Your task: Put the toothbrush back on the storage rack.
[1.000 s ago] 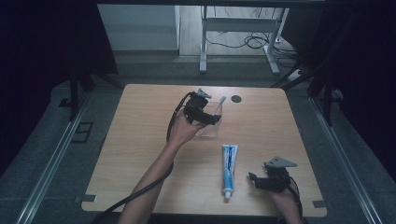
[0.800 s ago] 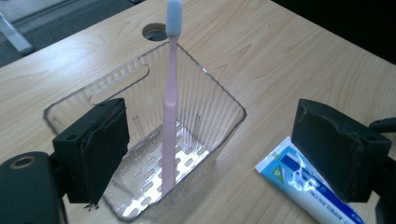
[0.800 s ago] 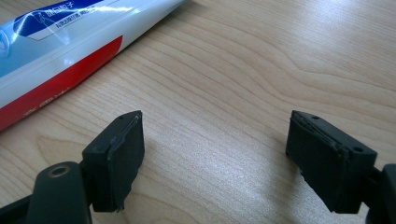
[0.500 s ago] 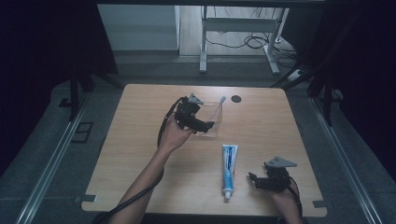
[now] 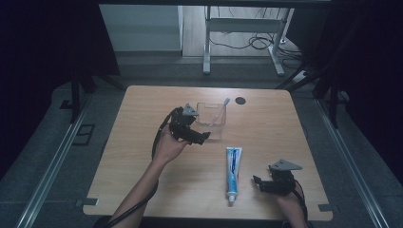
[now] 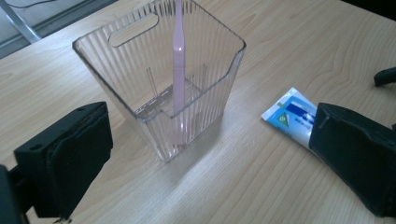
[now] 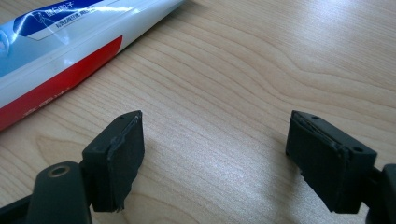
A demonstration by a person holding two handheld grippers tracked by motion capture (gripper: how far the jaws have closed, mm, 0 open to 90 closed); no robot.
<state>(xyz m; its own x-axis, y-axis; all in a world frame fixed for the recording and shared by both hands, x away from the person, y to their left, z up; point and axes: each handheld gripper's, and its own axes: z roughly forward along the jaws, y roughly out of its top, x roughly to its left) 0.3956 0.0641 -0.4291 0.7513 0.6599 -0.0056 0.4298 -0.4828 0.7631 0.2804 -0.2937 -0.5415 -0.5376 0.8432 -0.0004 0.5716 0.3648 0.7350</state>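
A clear ribbed plastic container (image 5: 212, 124) stands upright at the table's middle back, with a pink toothbrush (image 5: 220, 110) leaning inside it. My left gripper (image 5: 201, 138) hovers just to its near left; its jaws have just been opening and stand wide with nothing between them. In the left gripper view the container (image 6: 140, 70) and toothbrush (image 6: 178, 60) lie ahead of the open left gripper (image 6: 217, 158). A blue and white toothpaste tube (image 5: 233, 173) lies flat nearer the front. My right gripper (image 5: 259, 183) rests open just right of it, empty (image 7: 223, 144), the tube (image 7: 60, 42) beyond its left jaw.
The wooden table (image 5: 138, 118) has a small dark round hole (image 5: 240, 100) near its back edge. The tube's flat end (image 6: 292, 116) lies to the right of the container. A metal desk frame (image 5: 242, 28) and cables stand on the floor behind the table.
My left gripper has drawn back from the container toward the near left, and its jaws have spread wider. The toothbrush stays in the container. The right gripper has not moved.
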